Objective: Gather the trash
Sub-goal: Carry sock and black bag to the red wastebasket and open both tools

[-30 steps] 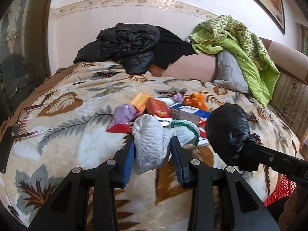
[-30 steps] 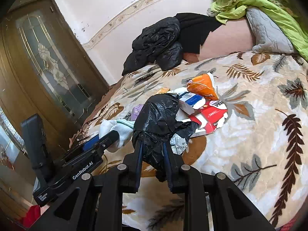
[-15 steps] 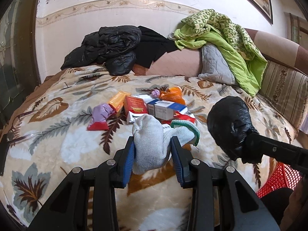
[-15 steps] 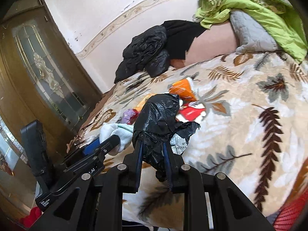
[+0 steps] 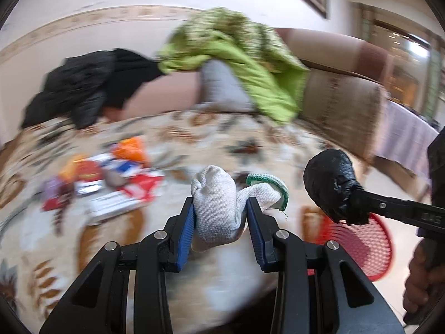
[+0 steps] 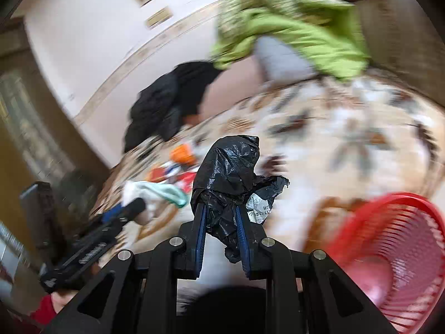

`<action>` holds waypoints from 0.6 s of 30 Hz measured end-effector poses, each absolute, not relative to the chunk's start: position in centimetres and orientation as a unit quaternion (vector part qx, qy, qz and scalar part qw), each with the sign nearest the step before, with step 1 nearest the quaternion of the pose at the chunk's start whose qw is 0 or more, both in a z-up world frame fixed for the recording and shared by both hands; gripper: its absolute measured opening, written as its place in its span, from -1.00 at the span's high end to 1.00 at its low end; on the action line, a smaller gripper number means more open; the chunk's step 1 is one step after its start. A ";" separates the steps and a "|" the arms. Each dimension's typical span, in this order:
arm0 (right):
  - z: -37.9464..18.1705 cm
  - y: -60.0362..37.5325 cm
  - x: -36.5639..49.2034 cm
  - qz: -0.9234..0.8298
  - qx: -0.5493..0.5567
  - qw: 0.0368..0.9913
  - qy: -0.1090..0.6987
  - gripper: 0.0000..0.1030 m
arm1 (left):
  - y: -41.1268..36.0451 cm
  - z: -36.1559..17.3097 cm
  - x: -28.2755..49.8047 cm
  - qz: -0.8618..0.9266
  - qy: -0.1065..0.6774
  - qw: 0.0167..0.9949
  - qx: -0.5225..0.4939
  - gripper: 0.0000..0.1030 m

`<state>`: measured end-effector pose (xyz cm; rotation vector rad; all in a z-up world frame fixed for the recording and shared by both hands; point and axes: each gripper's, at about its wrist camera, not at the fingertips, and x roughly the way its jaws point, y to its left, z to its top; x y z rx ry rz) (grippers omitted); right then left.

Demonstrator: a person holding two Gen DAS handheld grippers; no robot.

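Note:
My left gripper (image 5: 219, 208) is shut on a white knit glove with a green cuff (image 5: 215, 194), held above the bed's near edge. My right gripper (image 6: 221, 211) is shut on a crumpled black plastic bag (image 6: 228, 172) with a scrap of printed paper at its side. In the left wrist view that black bag (image 5: 329, 181) hangs at the right, just above a red slatted basket (image 5: 358, 245) on the floor. The same red basket (image 6: 397, 247) fills the lower right of the right wrist view. A blurred pile of wrappers and boxes (image 5: 108, 178) lies on the leaf-patterned blanket (image 5: 222, 139).
A black jacket (image 5: 83, 89), a grey pillow (image 5: 222, 89) and a green quilt (image 5: 244, 58) are heaped against the headboard. A sofa arm (image 5: 342, 108) stands to the right of the bed. A person's hand (image 5: 422, 275) holds the right gripper's handle.
Both grippers have swung right and back from the trash pile, each keeping its load. The red basket has come into fuller view below the black bag. The views have rolled and blurred.

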<state>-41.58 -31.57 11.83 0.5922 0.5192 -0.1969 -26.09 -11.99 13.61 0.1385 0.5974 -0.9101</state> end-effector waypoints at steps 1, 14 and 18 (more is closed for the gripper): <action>11.7 -32.6 -43.0 -0.112 0.294 0.915 0.252 0.56 | -13.4 13.8 -27.0 -0.453 0.288 0.841 0.069 0.31; 7.8 -40.9 -54.0 -0.240 0.373 0.855 0.268 0.22 | -27.6 11.3 -36.3 -0.572 0.360 0.722 0.147 -0.02; 8.1 -41.2 -54.5 -0.246 0.362 0.860 0.263 -0.01 | -27.7 10.9 -36.6 -0.573 0.362 0.719 0.154 -0.13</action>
